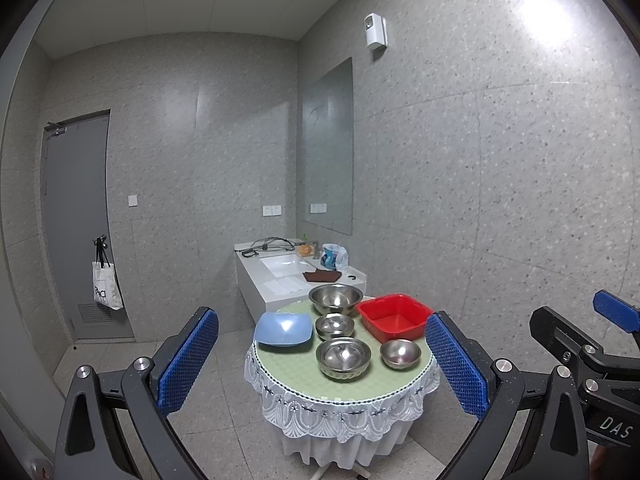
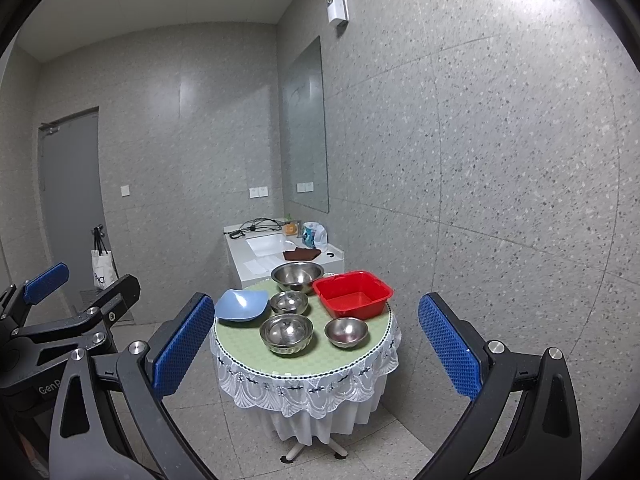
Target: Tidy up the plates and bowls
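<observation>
A small round table [image 1: 296, 372] [image 2: 248, 346] with a green top and lace skirt holds several dishes. A large steel bowl [image 1: 335, 299] [image 2: 297, 276] stands at the back, a red square basin [image 1: 394, 317] [image 2: 352, 294] at the right, a blue square plate [image 1: 283, 329] [image 2: 240, 305] at the left. Three smaller steel bowls sit in front: middle [image 1: 334, 326] [image 2: 289, 303], front centre [image 1: 343, 358] [image 2: 286, 334], front right [image 1: 400, 353] [image 2: 346, 332]. My left gripper [image 1: 322, 364] and right gripper [image 2: 316, 352] hang open, well short of the table, holding nothing.
Behind the table stands a white sink counter [image 1: 280, 276] [image 2: 260, 256] with cables, a brown cloth and a plastic bag. A mirror [image 1: 328, 148] hangs on the speckled wall. A grey door [image 1: 76, 224] with a tote bag [image 1: 106, 286] is at the left. Tiled floor surrounds the table.
</observation>
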A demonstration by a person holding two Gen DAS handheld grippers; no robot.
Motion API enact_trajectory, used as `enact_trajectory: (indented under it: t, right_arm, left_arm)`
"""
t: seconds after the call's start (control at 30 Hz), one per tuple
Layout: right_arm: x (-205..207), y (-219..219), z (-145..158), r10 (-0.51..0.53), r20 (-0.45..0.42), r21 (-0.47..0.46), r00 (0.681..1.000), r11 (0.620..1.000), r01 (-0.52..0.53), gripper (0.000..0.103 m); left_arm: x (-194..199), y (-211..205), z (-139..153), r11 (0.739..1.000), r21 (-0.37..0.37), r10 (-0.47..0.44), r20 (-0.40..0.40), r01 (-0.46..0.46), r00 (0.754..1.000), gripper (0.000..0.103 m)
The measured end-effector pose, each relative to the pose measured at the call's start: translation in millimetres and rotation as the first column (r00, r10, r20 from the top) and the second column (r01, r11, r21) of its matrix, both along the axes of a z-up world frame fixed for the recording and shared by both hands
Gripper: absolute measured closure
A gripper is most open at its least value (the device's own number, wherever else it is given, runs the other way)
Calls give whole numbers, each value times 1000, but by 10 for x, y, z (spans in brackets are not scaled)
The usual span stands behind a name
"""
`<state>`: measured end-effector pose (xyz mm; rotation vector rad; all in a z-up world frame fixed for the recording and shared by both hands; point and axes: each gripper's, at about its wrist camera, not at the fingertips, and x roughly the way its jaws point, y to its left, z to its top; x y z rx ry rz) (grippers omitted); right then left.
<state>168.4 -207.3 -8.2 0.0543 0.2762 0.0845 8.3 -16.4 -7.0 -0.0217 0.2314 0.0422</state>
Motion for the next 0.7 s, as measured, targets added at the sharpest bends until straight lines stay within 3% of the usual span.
enact_trajectory:
  t: [0.4,0.7]
  right_arm:
    - [199,-143,-155,33,-50,8,998,999,-33,0]
    - [740,-55,-443,22,-133,33,991,999,-18,0]
  left_arm:
    - [272,-160,-116,1000,3,26,-63,-26,998,1]
    - [1141,-36,-210,1000,12,5,-136,-3,991,1]
